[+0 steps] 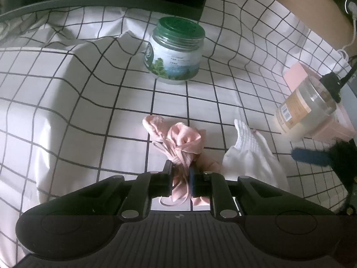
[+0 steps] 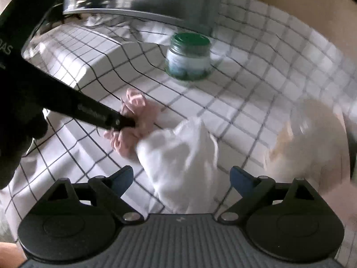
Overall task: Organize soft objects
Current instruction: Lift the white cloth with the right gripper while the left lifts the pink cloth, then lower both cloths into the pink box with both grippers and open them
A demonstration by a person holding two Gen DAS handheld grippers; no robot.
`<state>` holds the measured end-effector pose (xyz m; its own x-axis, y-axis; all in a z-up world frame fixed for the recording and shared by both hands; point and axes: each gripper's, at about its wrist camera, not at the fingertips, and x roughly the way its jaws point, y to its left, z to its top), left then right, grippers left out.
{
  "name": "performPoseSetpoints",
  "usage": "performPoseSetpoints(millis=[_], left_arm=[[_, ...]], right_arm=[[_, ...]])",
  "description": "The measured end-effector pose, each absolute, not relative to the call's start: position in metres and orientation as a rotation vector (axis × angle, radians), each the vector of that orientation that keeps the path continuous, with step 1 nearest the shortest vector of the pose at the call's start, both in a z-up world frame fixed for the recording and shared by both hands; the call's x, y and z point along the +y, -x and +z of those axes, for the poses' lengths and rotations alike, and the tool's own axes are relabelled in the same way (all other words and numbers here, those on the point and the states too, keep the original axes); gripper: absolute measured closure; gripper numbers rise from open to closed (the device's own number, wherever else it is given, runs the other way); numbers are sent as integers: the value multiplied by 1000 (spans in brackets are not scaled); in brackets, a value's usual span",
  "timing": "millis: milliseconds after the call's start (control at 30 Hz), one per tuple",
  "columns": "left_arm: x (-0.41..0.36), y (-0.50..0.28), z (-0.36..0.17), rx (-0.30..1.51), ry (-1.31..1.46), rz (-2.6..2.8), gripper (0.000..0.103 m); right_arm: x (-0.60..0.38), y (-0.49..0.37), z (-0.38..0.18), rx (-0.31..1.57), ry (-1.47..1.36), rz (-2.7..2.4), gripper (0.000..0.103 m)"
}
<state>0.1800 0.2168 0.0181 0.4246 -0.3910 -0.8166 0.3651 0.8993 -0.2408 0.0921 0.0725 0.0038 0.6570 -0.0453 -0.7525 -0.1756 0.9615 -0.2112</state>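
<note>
The crumpled pink fabric garment (image 1: 178, 143), lying just left of the white knitted cloth (image 1: 252, 156), is clenched by the left hand-held gripper (image 1: 180, 174); the right hand-held gripper (image 2: 181, 178) is spread above that cloth. Grasping it is judged next.

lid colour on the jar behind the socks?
Dark green; the lid on the jar shows best in the left wrist view.

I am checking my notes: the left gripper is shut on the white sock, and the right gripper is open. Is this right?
One error: the left gripper is shut on the pink sock, not the white sock, as the left wrist view shows. The right gripper is open.
</note>
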Motion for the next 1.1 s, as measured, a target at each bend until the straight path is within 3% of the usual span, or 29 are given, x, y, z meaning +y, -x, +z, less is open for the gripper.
performPoseSetpoints(millis=[200,300,367,400,433,467,667,967,1100], left_arm=[[224,-178,19,1038,30,-460,86],[231,-178,20,1038,28,-445,86],[236,-178,20,1034,32,-428,86],[238,-179,21,1029,35,-421,86],[241,-180,22,1022,36,-418,87],[243,-181,24,1011,38,-415,87],[241,-197,58,914,20,-431,88],[192,-226,166,653,1,-505,88],[145,-229,195,594,8,-604,88]], right_arm=[[77,-122,-8,882,299,126,13],[71,-133,-8,914,231,130,35],[74,-134,-7,924,251,129,61],[75,-133,-5,924,270,133,66],[76,-133,-2,928,285,142,82],[76,-133,2,930,287,149,91],[66,-127,48,856,223,163,91],[2,-105,197,507,132,106,91],[-41,-90,234,408,143,-13,91]])
